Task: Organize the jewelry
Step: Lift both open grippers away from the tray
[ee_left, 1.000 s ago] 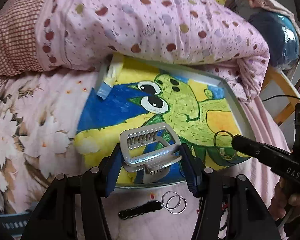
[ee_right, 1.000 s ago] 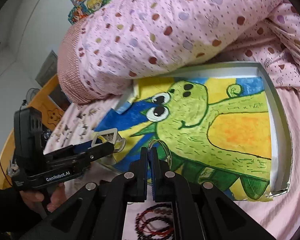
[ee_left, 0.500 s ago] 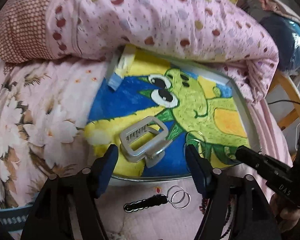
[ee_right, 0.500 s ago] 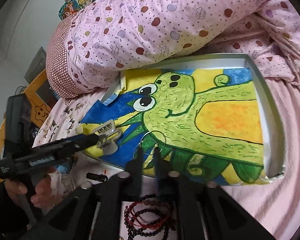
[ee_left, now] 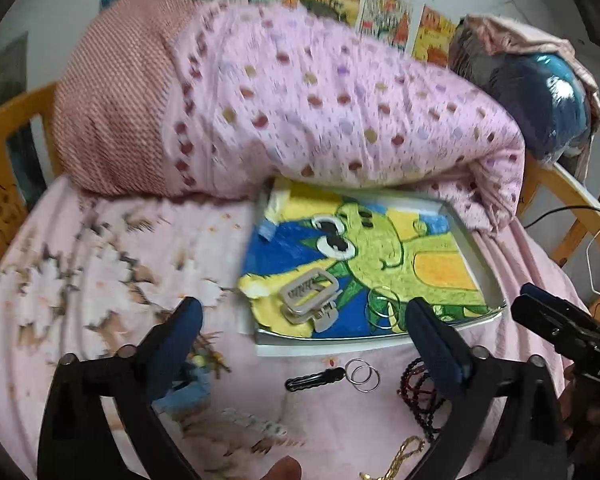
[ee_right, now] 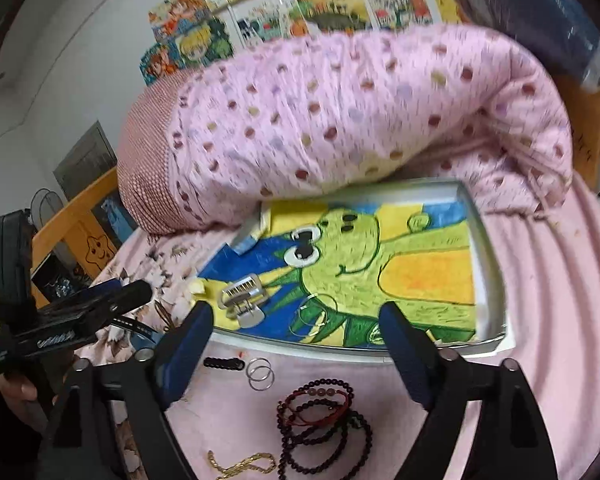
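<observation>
Lying flat on the white shallow tray with the green cartoon-creature drawing: a silver-grey rectangular hair claw clip and, just right of it, a pair of thin hoop earrings. Both just ahead of the left gripper, spread wide and holding nothing, blue pads well apart. Also ahead of the right gripper, likewise spread wide and empty. Nearer than the tray, on the pink bedsheet: a black scalloped hair clip beside two small silver rings; closer in, between the right gripper's fingers, a heap of dark red and black bead bracelets; low left of that, a gold chain. Beyond the tray, a rolled pink spotted quilt touching its far edge. Higher up, colourful pictures on the wall.
</observation>
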Motion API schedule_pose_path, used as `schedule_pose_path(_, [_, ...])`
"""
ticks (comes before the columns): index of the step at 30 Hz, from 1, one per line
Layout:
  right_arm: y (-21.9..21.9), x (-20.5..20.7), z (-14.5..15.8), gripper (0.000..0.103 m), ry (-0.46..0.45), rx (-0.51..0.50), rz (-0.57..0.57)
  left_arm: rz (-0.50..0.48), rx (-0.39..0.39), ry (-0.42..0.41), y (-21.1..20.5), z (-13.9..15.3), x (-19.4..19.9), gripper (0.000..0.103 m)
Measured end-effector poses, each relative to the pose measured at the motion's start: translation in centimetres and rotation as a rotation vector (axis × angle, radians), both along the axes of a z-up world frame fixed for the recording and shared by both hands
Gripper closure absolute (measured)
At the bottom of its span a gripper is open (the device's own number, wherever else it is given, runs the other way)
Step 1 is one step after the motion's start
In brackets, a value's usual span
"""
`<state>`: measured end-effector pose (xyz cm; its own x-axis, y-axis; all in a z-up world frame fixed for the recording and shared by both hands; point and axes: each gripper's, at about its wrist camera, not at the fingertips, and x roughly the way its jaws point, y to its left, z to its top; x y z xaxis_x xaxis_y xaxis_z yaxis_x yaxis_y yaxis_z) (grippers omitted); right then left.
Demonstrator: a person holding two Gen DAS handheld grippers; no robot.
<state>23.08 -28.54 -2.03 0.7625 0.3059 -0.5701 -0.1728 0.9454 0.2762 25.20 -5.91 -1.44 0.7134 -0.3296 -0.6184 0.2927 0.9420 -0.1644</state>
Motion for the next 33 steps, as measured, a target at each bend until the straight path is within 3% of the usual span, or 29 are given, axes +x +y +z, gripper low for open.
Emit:
schedule_pose_path(11, [2.8,-7.1,3.7,0.001,-0.184,-0.169,0.016,0.027,-0.013,-0.111,2.8,2.7,-7.6,0.003])
schedule_pose_path(17, [4.3,-11.0,4.1,0.000,-0.243,-0.244,0.026,0.021,-0.001,-0.146,3.8,3.3,-11.5,0.003])
schedule_pose_path(24, [4.0,-13.4,2.3,0.000,-0.195,-0.272,-0.006,-0.034,0.060,-0.101,3.3,1.2,-14.6,0.003])
schedule_pose_path(33, [1.3,-13.5,-1.5,0.000,-0.030,-0.252,-0.060,-0.194,0.166,0.028,0.0,-3.5,-14.8,0.003])
